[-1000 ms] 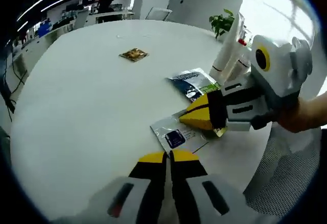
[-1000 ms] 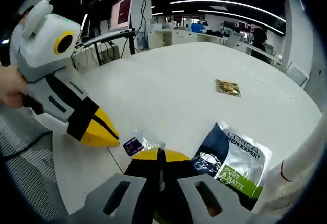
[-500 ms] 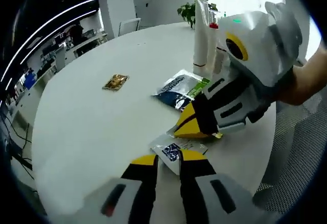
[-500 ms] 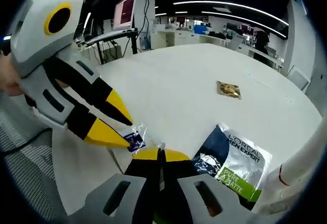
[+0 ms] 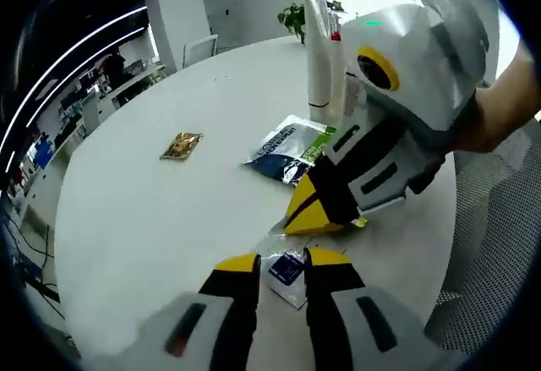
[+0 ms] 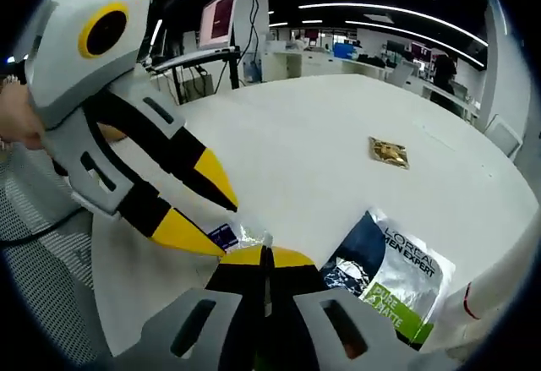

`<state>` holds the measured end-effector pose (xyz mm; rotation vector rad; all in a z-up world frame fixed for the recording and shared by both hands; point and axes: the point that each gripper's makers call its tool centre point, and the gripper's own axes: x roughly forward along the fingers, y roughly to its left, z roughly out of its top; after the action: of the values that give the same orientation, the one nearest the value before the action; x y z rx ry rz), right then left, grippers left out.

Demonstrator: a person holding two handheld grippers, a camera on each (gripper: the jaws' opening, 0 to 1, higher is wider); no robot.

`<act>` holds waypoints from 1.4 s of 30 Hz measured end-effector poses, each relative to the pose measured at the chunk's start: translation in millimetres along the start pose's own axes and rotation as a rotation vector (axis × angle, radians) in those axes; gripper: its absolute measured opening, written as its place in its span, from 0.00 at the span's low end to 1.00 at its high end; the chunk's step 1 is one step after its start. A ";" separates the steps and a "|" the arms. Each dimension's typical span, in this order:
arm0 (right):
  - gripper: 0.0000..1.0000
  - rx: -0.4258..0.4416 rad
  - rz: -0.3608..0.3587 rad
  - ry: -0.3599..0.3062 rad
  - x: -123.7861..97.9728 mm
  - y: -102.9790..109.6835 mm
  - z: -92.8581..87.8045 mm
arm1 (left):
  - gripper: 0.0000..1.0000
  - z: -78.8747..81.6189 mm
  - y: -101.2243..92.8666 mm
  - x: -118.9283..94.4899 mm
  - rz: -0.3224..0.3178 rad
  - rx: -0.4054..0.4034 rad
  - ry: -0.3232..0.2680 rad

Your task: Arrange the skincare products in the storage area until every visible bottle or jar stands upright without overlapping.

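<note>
The left claw (image 5: 282,262), shut a second ago, now gapes with its jaws straddling the clear sachet (image 5: 288,267) on the white desk (image 5: 152,210). The right claw (image 6: 265,256) stays pinched on that sachet's edge. Beyond lie a dark-green pouch (image 5: 292,144), white tubes (image 5: 319,58) upright, and a gold packet (image 5: 181,145).
</note>
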<state>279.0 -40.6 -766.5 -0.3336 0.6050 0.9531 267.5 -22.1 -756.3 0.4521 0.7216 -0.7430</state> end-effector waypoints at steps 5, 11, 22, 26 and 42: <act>0.01 -0.076 0.032 0.012 -0.1 1.7 0.2 | 0.23 -5.9 -7.4 1.9 -0.011 0.009 0.025; 0.02 -0.117 0.055 0.026 1.5 2.1 0.8 | 0.23 -6.5 -6.7 2.9 -0.010 0.006 0.023; 0.23 -0.225 0.038 0.008 -12.7 0.1 10.4 | 0.22 -7.6 -5.7 3.3 -0.006 -0.042 0.008; 0.30 -0.252 0.040 -0.002 -18.4 1.7 14.1 | 0.22 -7.8 -5.8 2.7 0.000 -0.072 0.012; 0.45 -0.262 0.073 0.010 -40.3 3.1 2.4 | 0.22 -3.9 -6.4 3.9 0.010 -0.075 0.020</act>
<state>259.7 -64.2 -739.7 -0.5526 0.5044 1.1047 263.1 -25.8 -762.6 0.3951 0.7628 -0.7007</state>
